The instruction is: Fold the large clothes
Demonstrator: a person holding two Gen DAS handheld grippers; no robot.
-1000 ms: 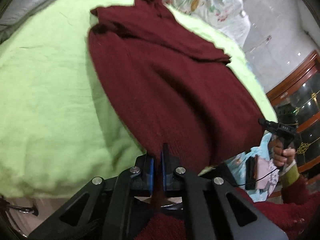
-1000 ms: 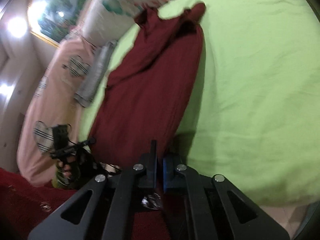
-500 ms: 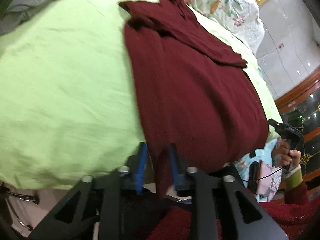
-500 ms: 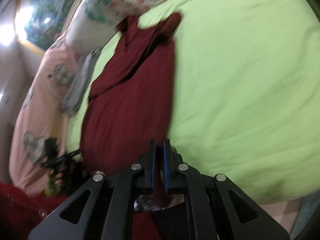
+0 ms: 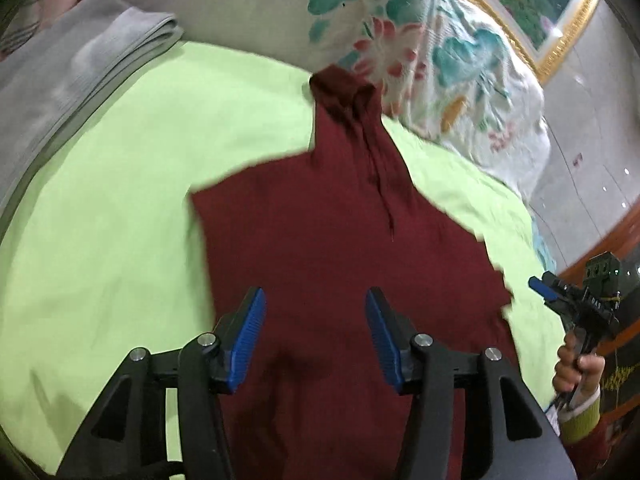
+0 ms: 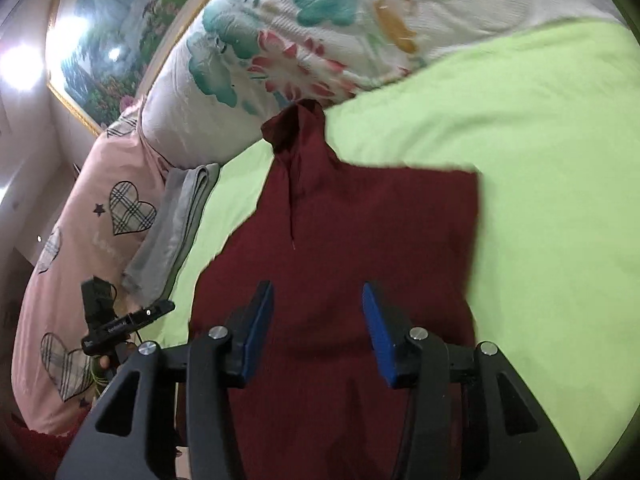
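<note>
A big dark red sweater (image 5: 344, 248) lies flat on a bed with a light green sheet (image 5: 112, 208). Its neck end points up toward the pillows, and its bottom edge hangs near the front edge of the bed, under both tools. The cloth looks a bit blurry at its edges.

The left gripper (image 5: 316, 332) hangs over the lower part of the sweater. Its two blue pads (image 5: 246, 340) are spread apart, and they have just been opening. Nothing is pinched between them; the red cloth is only seen in the gap below.

The right gripper (image 6: 318, 330) is the same. Its blue pads (image 6: 378, 336) stand apart, they have just been opening, and they hold nothing. The sweater (image 6: 360, 232) lies under it.

From the left tool's view, a hand (image 5: 576, 368) holds the other tool at the right edge, past the side of the sweater. From the right tool's view, the other tool shows at the left edge, over a pink blanket with hearts (image 6: 92, 220).

A large white pillow with flowers (image 5: 420, 48) sits at the top of the bed, touching the sweater's neck. A folded gray cloth (image 5: 68, 80) lies on the green sheet beside it, well apart from the sweater. A picture in a gold frame (image 6: 108, 52) hangs on the wall behind.

No boxes, baskets or bags can be seen.
</note>
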